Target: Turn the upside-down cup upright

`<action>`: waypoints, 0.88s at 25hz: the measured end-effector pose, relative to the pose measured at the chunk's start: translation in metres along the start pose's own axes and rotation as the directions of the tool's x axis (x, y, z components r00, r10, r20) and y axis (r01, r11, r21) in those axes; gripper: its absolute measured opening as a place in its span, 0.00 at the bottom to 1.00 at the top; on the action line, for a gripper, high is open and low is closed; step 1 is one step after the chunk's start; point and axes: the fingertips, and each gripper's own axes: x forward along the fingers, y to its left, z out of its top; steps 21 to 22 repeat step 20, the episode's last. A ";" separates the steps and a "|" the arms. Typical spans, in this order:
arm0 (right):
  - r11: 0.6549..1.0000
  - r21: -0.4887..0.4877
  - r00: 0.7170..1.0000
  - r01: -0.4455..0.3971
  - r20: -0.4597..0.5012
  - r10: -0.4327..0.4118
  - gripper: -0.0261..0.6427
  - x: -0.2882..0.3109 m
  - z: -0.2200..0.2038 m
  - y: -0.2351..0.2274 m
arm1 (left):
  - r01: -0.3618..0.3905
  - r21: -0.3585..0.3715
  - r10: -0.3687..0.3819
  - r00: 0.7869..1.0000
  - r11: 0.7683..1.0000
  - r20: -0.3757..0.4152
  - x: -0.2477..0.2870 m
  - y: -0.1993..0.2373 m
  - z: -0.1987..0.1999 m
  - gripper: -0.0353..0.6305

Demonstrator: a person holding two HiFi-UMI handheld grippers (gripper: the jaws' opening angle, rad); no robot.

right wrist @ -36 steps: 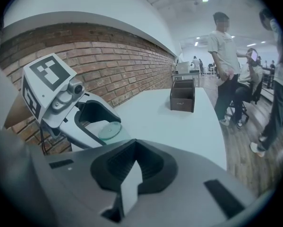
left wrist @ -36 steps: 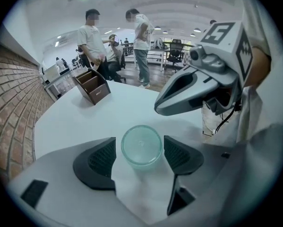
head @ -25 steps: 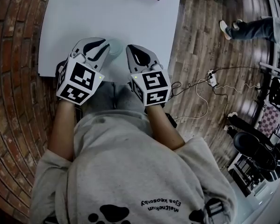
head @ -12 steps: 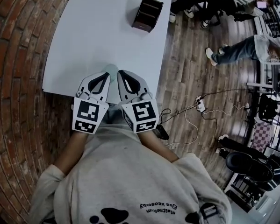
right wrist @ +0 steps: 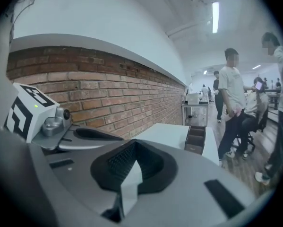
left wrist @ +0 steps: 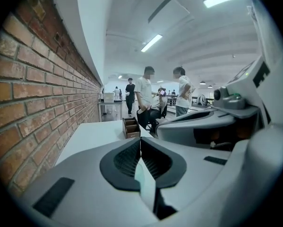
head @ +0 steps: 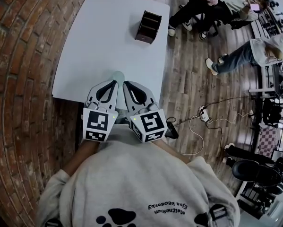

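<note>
A small pale green cup (head: 117, 74) stands on the white table (head: 98, 37) near its front edge; which way up it is I cannot tell. My left gripper (head: 112, 83) and right gripper (head: 127, 85) lie side by side just behind it, their tips next to it. The jaws of both meet at the tip and grip nothing. In the left gripper view my left gripper (left wrist: 140, 142) is shut, with the right gripper (left wrist: 212, 122) beside it. In the right gripper view my right gripper (right wrist: 132, 148) is shut. Neither gripper view shows the cup clearly.
A dark brown wooden organizer (head: 148, 26) stands at the table's far right, also seen as the organizer (left wrist: 130, 126) and organizer (right wrist: 195, 138). A brick wall (left wrist: 32, 103) runs along the left. People (head: 212, 6) and cables (head: 202, 115) are on the wooden floor to the right.
The two grippers have come close together and now sit side by side behind the cup. The left jaws have closed. The head view has swung, showing more of the table.
</note>
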 end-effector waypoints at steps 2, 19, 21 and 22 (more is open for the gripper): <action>1.000 -0.017 1.000 -0.004 0.017 0.004 0.05 -0.001 0.005 0.005 | -0.011 0.011 0.010 1.000 1.000 0.005 -0.003 0.002 0.003 0.07; 0.998 -0.058 1.000 -0.026 0.010 0.026 0.05 0.003 0.004 -0.014 | -0.075 0.012 0.075 0.997 0.997 0.014 0.006 -0.003 0.005 0.07; 0.998 -0.059 1.000 -0.029 0.005 0.029 0.05 0.001 0.004 -0.015 | -0.079 0.011 0.079 0.997 0.997 0.018 0.006 -0.006 0.007 0.07; 0.998 -0.059 1.000 -0.029 0.005 0.029 0.05 0.001 0.004 -0.015 | -0.079 0.011 0.079 0.997 0.997 0.018 0.006 -0.006 0.007 0.07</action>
